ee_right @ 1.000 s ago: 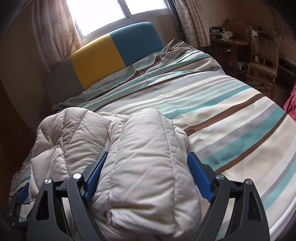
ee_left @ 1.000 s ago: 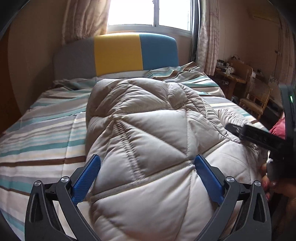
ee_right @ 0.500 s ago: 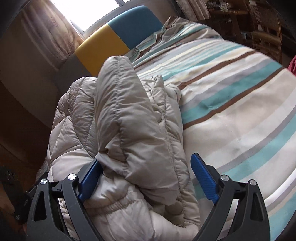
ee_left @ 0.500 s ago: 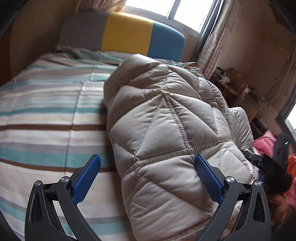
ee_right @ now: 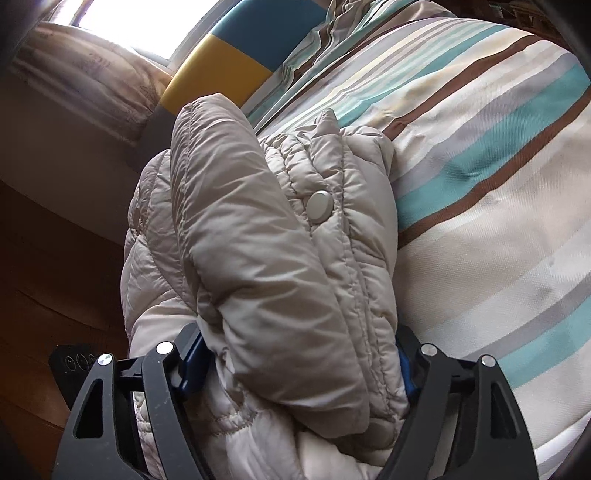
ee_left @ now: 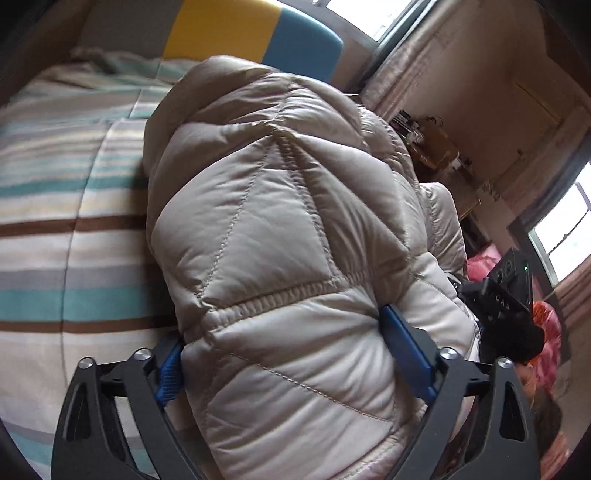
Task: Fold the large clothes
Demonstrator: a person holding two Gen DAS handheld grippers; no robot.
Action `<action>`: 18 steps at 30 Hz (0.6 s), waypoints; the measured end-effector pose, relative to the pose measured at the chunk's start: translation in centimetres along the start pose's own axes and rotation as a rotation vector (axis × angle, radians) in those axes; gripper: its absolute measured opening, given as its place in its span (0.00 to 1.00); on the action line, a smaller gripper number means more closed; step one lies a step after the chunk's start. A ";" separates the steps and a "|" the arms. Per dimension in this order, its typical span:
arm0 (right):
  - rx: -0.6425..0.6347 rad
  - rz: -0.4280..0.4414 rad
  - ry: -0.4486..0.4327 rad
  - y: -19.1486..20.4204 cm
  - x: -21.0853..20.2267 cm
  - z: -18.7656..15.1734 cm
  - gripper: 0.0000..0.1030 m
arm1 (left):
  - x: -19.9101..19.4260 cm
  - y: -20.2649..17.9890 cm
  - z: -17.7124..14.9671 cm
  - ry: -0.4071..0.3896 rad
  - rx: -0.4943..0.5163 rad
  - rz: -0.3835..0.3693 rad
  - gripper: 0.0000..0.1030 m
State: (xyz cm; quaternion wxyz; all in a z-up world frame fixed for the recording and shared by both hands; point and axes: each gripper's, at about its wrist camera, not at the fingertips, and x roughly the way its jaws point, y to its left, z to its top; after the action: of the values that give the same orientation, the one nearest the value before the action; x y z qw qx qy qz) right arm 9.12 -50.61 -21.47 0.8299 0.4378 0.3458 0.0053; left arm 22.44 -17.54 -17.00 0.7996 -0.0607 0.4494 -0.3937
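Observation:
A beige quilted puffer jacket lies bundled on the striped bed. My left gripper straddles its hem end, jaws closing, and both blue pads press into the padding. In the right wrist view the jacket shows a folded sleeve and a snap button. My right gripper is also closing, its pads sunk into the fabric on both sides. The right gripper's black body shows at the jacket's right edge in the left wrist view.
The grey, yellow and blue headboard stands at the far end under a curtained window. The striped bedcover stretches right of the jacket. A wooden desk and pink cloth lie beyond the bed's right side.
Both grippers rolled and dipped closer to the jacket. Their jaws narrowed until the pads met the padding. The jacket now fills most of each view.

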 end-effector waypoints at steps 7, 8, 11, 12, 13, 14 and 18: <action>-0.003 0.106 -0.030 1.7 -0.5 -2.2 0.69 | -4.1 -0.5 -0.3 -0.080 0.062 0.019 0.69; -0.009 0.119 -0.031 2.1 -0.2 -2.3 0.69 | -5.0 -0.3 -0.3 -0.095 0.071 0.024 0.68; -0.036 0.156 -0.025 4.0 0.7 -3.6 0.69 | -7.4 0.7 -0.6 -0.129 0.084 0.054 0.68; -0.045 0.166 -0.019 4.6 1.2 -4.0 0.69 | -7.9 1.0 -0.7 -0.137 0.088 0.070 0.68; -0.055 0.172 -0.013 5.3 1.9 -4.4 0.69 | -8.7 1.5 -1.1 -0.147 0.091 0.092 0.68; -0.069 0.176 -0.003 6.1 2.6 -4.8 0.69 | -9.4 2.2 -1.3 -0.159 0.086 0.110 0.68; -0.118 0.192 0.052 10.1 6.5 -5.9 0.69 | -11.9 5.5 -2.0 -0.192 0.034 0.179 0.67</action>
State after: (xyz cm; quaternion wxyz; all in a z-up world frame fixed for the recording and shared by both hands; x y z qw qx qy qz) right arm 13.63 -38.10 -20.08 0.8407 0.4190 0.3226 0.1163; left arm 20.70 -5.14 -12.70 0.8717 -0.0444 0.3678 -0.3208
